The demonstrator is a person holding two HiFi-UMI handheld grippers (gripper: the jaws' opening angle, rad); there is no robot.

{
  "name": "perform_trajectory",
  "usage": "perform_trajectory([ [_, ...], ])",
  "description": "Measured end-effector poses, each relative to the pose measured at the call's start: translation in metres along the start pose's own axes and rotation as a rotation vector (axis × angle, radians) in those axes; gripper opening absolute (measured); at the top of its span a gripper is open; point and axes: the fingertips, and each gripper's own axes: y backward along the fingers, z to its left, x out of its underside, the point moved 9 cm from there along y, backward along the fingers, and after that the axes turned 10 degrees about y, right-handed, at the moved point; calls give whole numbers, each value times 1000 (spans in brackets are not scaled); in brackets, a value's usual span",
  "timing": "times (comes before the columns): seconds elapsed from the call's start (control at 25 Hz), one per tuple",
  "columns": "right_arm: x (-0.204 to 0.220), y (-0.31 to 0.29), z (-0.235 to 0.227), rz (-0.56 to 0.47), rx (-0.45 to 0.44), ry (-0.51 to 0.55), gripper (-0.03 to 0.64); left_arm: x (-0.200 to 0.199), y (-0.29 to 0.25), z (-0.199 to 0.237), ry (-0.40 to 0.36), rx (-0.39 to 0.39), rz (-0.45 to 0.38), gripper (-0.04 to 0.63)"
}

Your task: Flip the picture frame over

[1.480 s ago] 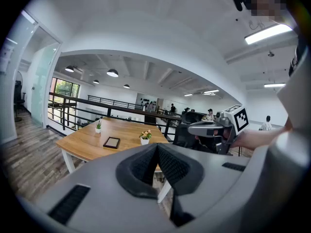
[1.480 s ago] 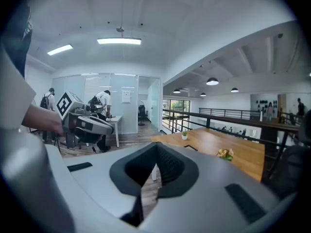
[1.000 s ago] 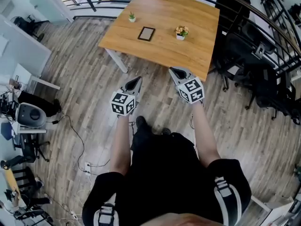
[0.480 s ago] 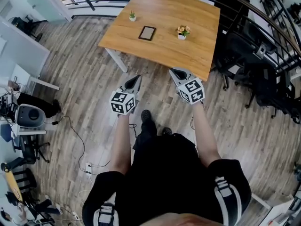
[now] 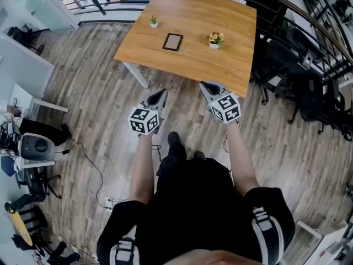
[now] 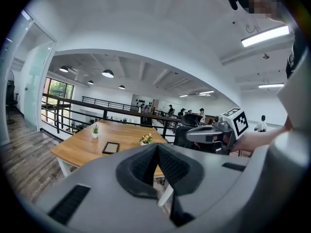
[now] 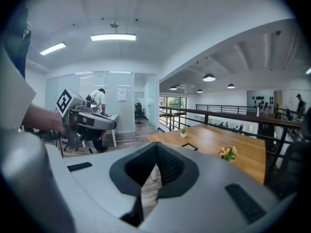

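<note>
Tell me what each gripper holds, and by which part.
Nothing. The left gripper and right gripper are both shut and empty; the picture frame lies on the table, away from both.

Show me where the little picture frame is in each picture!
Head view: the picture frame lies flat near the top middle, on the wooden table.
Left gripper view: the picture frame is left of the middle, on the same table.
Right gripper view: the picture frame is slightly right of the middle.
Shared landmark: the flower pot stands to the frame's right in all three views.
</note>
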Motion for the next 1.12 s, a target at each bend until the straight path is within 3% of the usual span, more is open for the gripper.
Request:
perform_trajectory([
  [0.8, -9, -113, -13, 61, 99, -56, 8, -39, -37, 131, 9, 38, 27, 18],
  [1.12, -10, -144, -13, 84, 163, -93, 8, -54, -52, 177, 34, 100, 35, 20],
])
